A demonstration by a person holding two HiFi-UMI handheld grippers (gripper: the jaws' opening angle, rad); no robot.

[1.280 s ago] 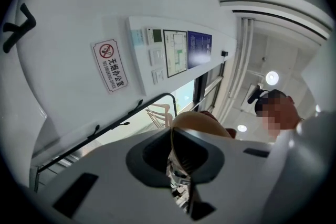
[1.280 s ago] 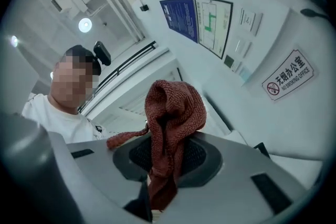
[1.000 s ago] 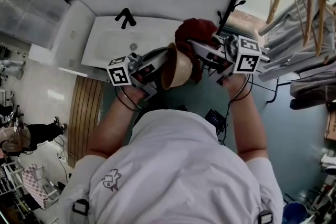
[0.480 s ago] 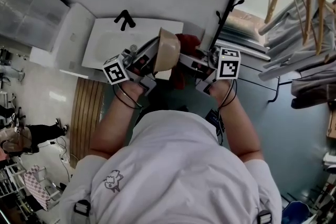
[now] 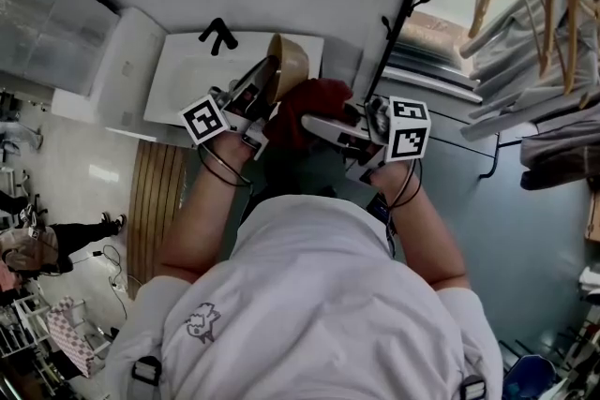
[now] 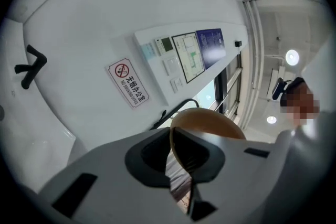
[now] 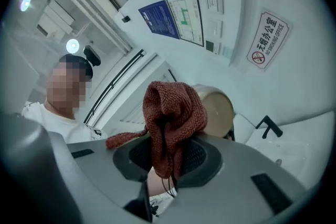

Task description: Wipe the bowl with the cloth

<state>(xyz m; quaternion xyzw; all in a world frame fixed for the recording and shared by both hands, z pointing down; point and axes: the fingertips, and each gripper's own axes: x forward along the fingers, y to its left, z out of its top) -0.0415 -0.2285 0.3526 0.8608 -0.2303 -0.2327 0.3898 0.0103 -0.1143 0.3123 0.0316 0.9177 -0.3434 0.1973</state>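
Bowl (image 5: pixel 289 68) at twelve o'clock, rim pinched by left gripper (image 5: pixel 266 85); right gripper (image 5: pixel 313 121) clamps cloth (image 5: pixel 317 96), best pressed firmly inside.

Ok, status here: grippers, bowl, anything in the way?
Left gripper shut on rim of tan round bowl. Right gripper shut on rust-red woven cloth. Cloth beside bowl, contact unclear. Nothing between them.

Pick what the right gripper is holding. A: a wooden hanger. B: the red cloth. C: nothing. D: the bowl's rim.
B: in the right gripper view the red cloth is pinched between the jaws of the right gripper, with the bowl behind it.
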